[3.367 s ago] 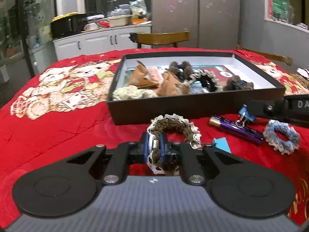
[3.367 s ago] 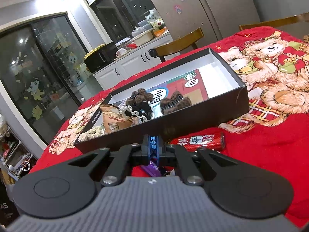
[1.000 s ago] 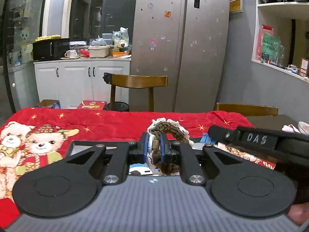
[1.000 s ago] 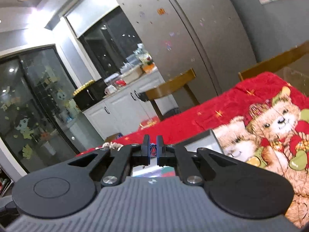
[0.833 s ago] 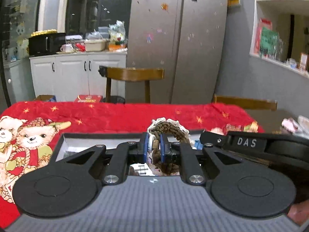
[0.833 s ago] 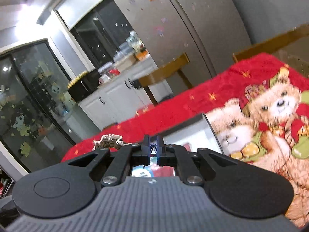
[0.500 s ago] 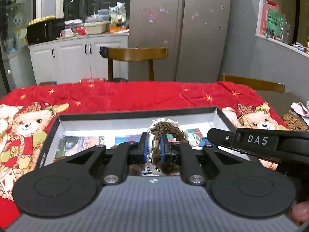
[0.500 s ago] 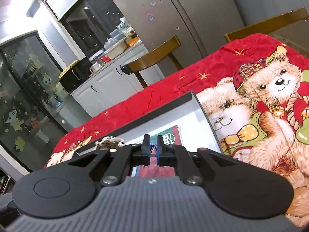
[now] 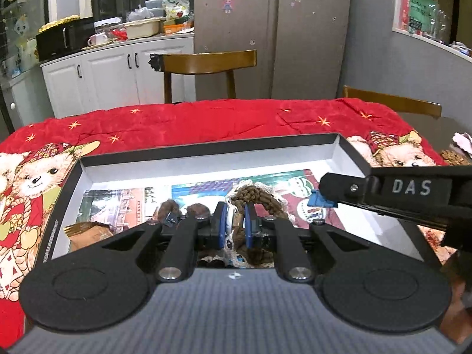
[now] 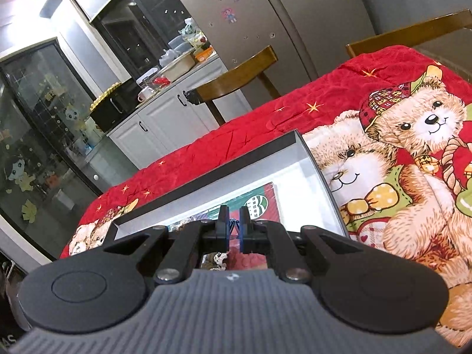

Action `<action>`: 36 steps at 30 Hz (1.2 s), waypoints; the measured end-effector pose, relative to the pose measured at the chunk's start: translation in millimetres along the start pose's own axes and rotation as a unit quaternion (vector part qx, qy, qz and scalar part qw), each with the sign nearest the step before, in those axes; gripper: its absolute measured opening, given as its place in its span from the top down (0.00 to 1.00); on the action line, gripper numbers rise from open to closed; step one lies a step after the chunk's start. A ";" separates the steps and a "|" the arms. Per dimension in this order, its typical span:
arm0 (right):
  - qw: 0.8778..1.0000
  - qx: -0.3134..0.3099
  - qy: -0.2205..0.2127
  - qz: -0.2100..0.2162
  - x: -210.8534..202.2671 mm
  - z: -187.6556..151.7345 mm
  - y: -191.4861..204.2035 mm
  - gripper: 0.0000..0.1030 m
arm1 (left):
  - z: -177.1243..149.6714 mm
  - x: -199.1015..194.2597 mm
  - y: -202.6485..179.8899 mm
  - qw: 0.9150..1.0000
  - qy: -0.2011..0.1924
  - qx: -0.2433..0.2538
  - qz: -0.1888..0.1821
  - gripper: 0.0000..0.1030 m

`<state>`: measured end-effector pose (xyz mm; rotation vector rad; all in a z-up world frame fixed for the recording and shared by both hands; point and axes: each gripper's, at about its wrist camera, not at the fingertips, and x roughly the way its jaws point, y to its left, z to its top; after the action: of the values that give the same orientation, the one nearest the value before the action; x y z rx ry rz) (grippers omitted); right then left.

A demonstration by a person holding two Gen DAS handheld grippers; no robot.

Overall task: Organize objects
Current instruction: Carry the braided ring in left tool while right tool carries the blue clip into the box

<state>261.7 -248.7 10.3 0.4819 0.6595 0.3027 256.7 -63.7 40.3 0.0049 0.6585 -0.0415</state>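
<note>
Brown crocheted scrunchie with white lace trim (image 9: 259, 197) is clamped in the left gripper (image 9: 235, 221) over the shallow black cardboard box (image 9: 206, 153) — not dropped yet. Right gripper (image 10: 233, 225) is pinched on something small, blue-tagged — can't be identified. Several pieces are already boxed.

Home kitchen, refrigerator (image 9: 271, 32), cabinets (image 9: 118, 79), chair (image 9: 206, 62)

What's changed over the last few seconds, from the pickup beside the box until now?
The left gripper lifted the brown crocheted scrunchie off the red tablecloth and carried it over the open black box, then tipped down toward the inside. The right gripper left the spot in front of the box and now hangs over it too. Both stayed clamped; what the right one pinches is too small to tell.
</note>
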 end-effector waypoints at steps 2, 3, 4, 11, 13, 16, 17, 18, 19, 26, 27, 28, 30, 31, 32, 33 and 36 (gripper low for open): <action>1.000 -0.002 0.002 0.000 1.2 -0.8 0.3 0.93 | -0.1 3.0 2.8 1.000 0.005 -0.005 -0.001 0.85; 1.000 -0.001 0.003 -0.002 1.6 -1.0 0.0 0.93 | -0.3 3.8 3.6 1.000 0.008 -0.008 -0.002 0.85; 1.000 -0.002 0.005 -0.002 2.5 -1.3 -0.1 0.93 | -0.2 4.6 5.4 1.000 0.011 -0.012 -0.002 0.85; 1.000 0.000 0.016 -0.006 8.3 -1.5 -3.4 0.93 | -1.2 8.1 5.6 1.000 0.016 -0.010 0.002 0.85; 1.000 0.004 0.022 -0.004 10.2 -2.1 -5.2 0.92 | -1.5 8.6 5.1 1.000 0.017 -0.008 -0.001 0.85; 1.000 0.003 0.024 -0.007 11.9 -3.7 -4.7 0.92 | -3.9 10.4 4.2 1.000 0.020 -0.008 0.001 0.85; 1.000 0.003 0.024 -0.007 12.1 -3.8 -4.7 0.92 | -4.8 11.1 3.5 1.000 0.021 -0.007 0.002 0.85; 1.000 0.004 0.025 -0.006 12.3 -3.0 -5.5 0.92 | -5.4 11.8 3.0 1.000 0.022 -0.006 0.003 0.85; 1.000 0.004 0.025 -0.006 12.0 -2.8 -5.4 0.92 | -6.1 12.2 2.7 1.000 0.022 -0.004 0.004 0.85; 1.000 0.001 0.026 -0.008 12.9 -2.5 -6.0 0.92 | -7.6 13.7 2.4 1.000 0.024 -0.005 0.002 0.85; 1.000 0.000 0.027 -0.009 13.3 -2.4 -6.2 0.92 | -7.8 14.8 2.5 1.000 0.026 -0.005 0.001 0.85; 1.000 0.001 0.028 -0.009 13.9 -2.5 -6.5 0.92 | -8.0 15.1 2.7 1.000 0.025 -0.005 0.002 0.85; 1.000 0.001 0.030 -0.009 14.9 -2.6 -6.7 0.92 | -8.5 14.8 2.6 1.000 0.024 -0.003 0.003 0.85; 0.999 0.000 0.030 -0.011 15.5 -2.7 -7.0 0.92 | -8.2 14.7 3.1 1.000 0.025 -0.004 0.002 0.85; 0.999 -0.001 0.031 -0.012 16.1 -2.9 -7.1 0.92 | -8.3 14.8 4.2 1.000 0.025 -0.007 0.001 0.85; 0.999 -0.001 0.033 -0.012 17.4 -2.8 -7.4 0.92 | -8.4 14.8 4.9 1.000 0.024 -0.009 0.000 0.85; 0.999 0.003 0.044 -0.009 20.6 -1.9 -7.9 0.86 | -7.8 14.7 4.8 1.000 0.022 -0.004 0.002 0.85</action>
<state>276.9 -246.2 -5.6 0.4690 0.7496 0.3056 263.7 -59.3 25.0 -0.0001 0.7019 -0.0342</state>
